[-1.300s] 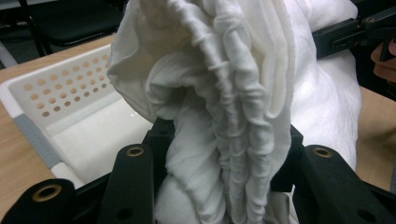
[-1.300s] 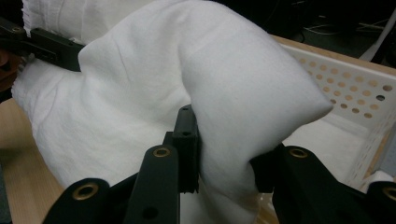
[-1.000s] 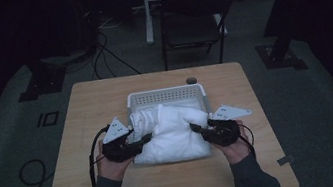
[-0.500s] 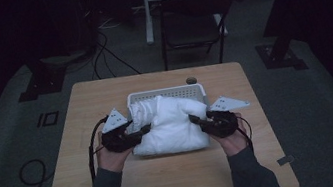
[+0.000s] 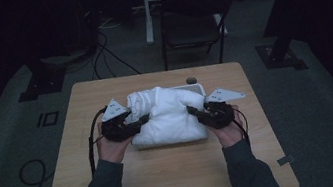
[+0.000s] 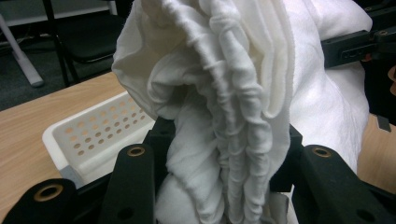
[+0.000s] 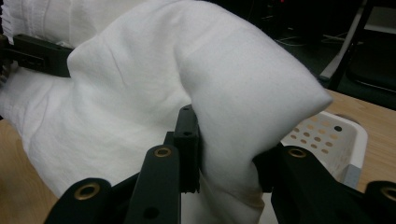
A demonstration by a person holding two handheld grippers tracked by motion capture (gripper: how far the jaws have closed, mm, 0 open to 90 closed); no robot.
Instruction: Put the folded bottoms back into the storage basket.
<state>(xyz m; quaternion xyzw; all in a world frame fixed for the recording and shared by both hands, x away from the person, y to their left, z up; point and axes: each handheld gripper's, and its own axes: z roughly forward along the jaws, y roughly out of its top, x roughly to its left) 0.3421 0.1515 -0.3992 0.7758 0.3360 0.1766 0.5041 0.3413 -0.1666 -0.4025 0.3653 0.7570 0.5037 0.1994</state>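
So both grippers (left [image 5: 135, 124], right [image 5: 196, 111]) clamped on cloth [image 5: 168, 116], bundle held over basket [image 5: 194, 87]; bunched fabric could slip from jaws, or drag and tip basket

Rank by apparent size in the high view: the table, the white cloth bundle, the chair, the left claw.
1. table
2. white cloth bundle
3. chair, close to the bundle and farther from the camera, so unsure
4. left claw
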